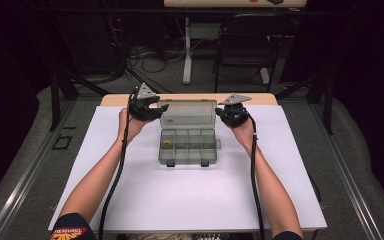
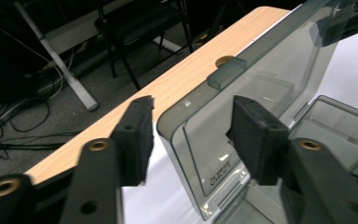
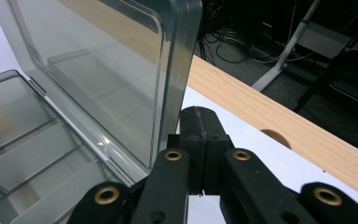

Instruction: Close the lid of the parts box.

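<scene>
the clear grey compartment box (image 1: 187, 146) lies open at the middle of the white surface (image 1: 190, 200), a small brass-coloured piece (image 1: 167, 144) in its left compartment. farther back its lid (image 1: 188, 114) stands upright between the grippers. the left gripper (image 2: 191, 140) is partly open, astride the lid's left edge without pressing it. the right gripper (image 3: 199, 140) is fully closed on nothing, just beside the lid's right edge.

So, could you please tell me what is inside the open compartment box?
In the high view, the compartment box holds one small round yellowish item in its left compartment. The other compartments look empty, though the tinted walls and dividers hide their lower corners.
</scene>
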### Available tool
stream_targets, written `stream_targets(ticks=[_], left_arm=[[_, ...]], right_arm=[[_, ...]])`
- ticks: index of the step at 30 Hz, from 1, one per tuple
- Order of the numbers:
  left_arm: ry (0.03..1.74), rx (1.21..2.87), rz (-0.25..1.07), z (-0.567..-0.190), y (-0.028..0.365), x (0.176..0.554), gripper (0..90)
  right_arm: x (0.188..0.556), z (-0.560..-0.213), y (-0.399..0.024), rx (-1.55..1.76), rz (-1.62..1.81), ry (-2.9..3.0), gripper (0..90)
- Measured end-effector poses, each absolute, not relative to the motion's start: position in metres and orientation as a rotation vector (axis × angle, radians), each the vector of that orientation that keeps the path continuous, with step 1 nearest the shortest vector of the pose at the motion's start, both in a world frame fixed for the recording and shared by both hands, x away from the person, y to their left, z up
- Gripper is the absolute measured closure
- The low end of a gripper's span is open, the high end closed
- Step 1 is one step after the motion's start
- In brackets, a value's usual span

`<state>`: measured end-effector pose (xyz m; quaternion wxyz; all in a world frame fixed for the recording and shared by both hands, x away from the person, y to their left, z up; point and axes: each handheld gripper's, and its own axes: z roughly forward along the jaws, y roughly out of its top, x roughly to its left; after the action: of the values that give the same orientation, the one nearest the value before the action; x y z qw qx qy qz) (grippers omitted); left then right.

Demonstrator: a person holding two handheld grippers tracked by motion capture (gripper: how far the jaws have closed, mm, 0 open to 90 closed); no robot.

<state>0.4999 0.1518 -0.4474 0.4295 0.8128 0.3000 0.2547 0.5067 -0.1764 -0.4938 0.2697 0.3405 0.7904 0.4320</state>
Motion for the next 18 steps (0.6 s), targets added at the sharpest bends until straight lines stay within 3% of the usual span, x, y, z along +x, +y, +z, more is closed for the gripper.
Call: stream_targets(ticks=[6,11,18], left_arm=[[0.744,2.027,0.661,-0.4488,0.1537,0.5015,64.7],[0.726,2.036,0.660,-0.4486,0.1558,0.5019,67.5],[0.712,2.041,0.656,-0.4482,0.1576,0.5008,70.3]], right_arm=[[0.5066,-0.4937,-0.1765,0.922,1.164,2.130,90.0],[0.5065,-0.4931,-0.1760,0.929,1.155,2.124,89.5],[0.5052,-0.4887,-0.1812,0.957,1.115,2.084,77.0]])
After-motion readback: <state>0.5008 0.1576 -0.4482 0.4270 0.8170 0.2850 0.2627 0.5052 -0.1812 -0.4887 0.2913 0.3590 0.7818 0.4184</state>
